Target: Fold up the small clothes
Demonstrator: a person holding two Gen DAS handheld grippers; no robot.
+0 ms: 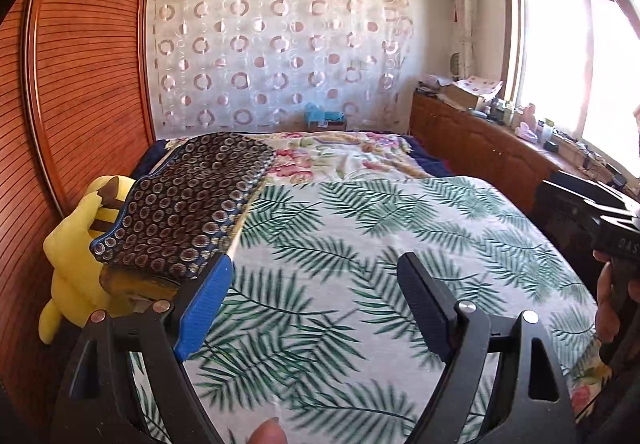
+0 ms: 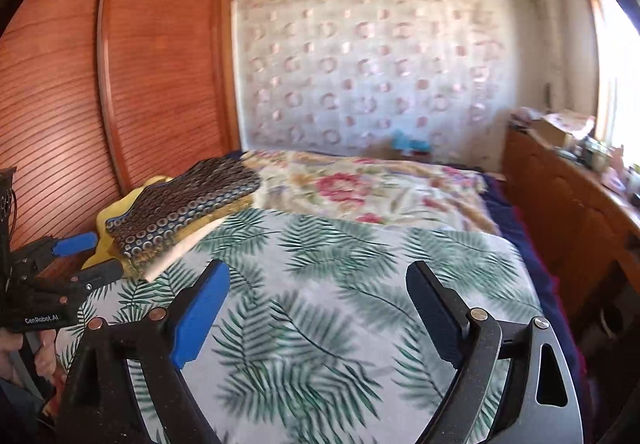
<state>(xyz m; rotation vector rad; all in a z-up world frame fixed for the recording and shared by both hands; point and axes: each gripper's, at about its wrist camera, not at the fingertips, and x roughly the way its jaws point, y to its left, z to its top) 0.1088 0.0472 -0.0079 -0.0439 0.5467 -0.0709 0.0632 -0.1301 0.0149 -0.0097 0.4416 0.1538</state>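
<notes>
A folded dark garment with a ring pattern (image 1: 188, 200) lies on top of a small stack at the bed's left edge; it also shows in the right wrist view (image 2: 188, 200), resting on yellow and white folded pieces. My left gripper (image 1: 316, 264) is open and empty above the palm-leaf sheet (image 1: 400, 244), its blue finger close beside the stack. My right gripper (image 2: 320, 272) is open and empty over the same sheet (image 2: 360, 284), to the right of the stack. The left gripper also shows at the left edge of the right wrist view (image 2: 100, 256).
A yellow plush toy (image 1: 76, 244) sits between the stack and the wooden wardrobe (image 1: 80, 84). A floral quilt (image 1: 340, 156) covers the far bed. A cluttered wooden cabinet (image 1: 480, 140) runs along the right under the window.
</notes>
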